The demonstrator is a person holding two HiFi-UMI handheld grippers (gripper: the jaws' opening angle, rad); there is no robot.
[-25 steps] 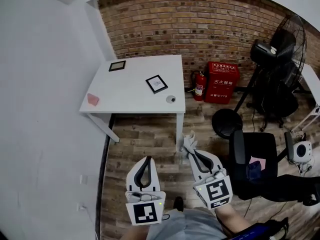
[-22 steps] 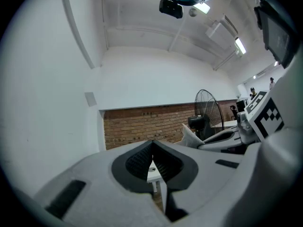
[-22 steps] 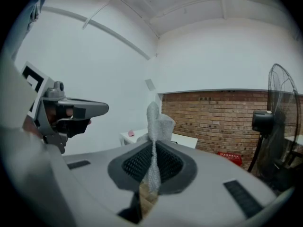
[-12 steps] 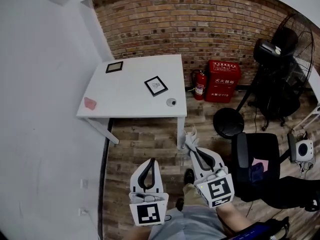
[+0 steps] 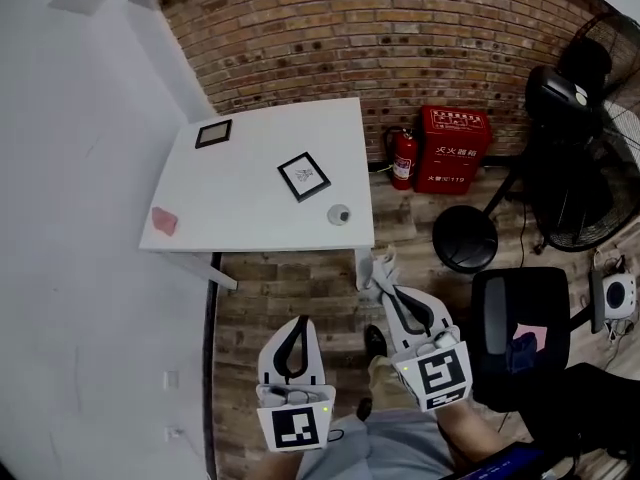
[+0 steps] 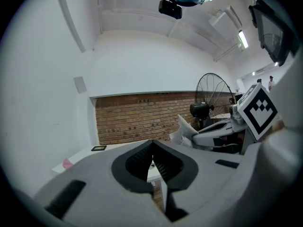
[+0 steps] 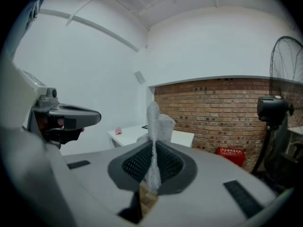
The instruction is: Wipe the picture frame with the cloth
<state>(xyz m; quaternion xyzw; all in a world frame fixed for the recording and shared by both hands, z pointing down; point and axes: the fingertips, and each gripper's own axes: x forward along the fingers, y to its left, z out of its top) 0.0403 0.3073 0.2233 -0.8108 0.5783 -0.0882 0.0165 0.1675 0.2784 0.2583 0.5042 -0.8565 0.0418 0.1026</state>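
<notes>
Black picture frame [image 5: 304, 177] lying flat on the white table [image 5: 240, 213], pale grey cloth [image 7: 157, 122] sticking up, pinched in the right gripper [image 7: 152, 163]

Rear boundary: exposed red-brown brick wall [image 5: 380, 28]. Left boundary: plain white wall [image 5: 70, 228] with a small socket plate [image 5: 172, 379] low down.

Floor: grey-brown wood-plank floor [image 5: 290, 288].

A white rectangular bench [image 5: 240, 218] on white legs stands in the corner where the two walls meet. Right of it, at the foot of the brick, a red fire extinguisher [image 5: 403, 160] stands just beside a red cabinet [image 5: 453, 148].

Further right: a black pedestal fan [image 5: 562, 90] on a round base, and a black office chair [image 5: 520, 333].

Ceiling: white, with a lit strip light [image 6: 242, 38].
</notes>
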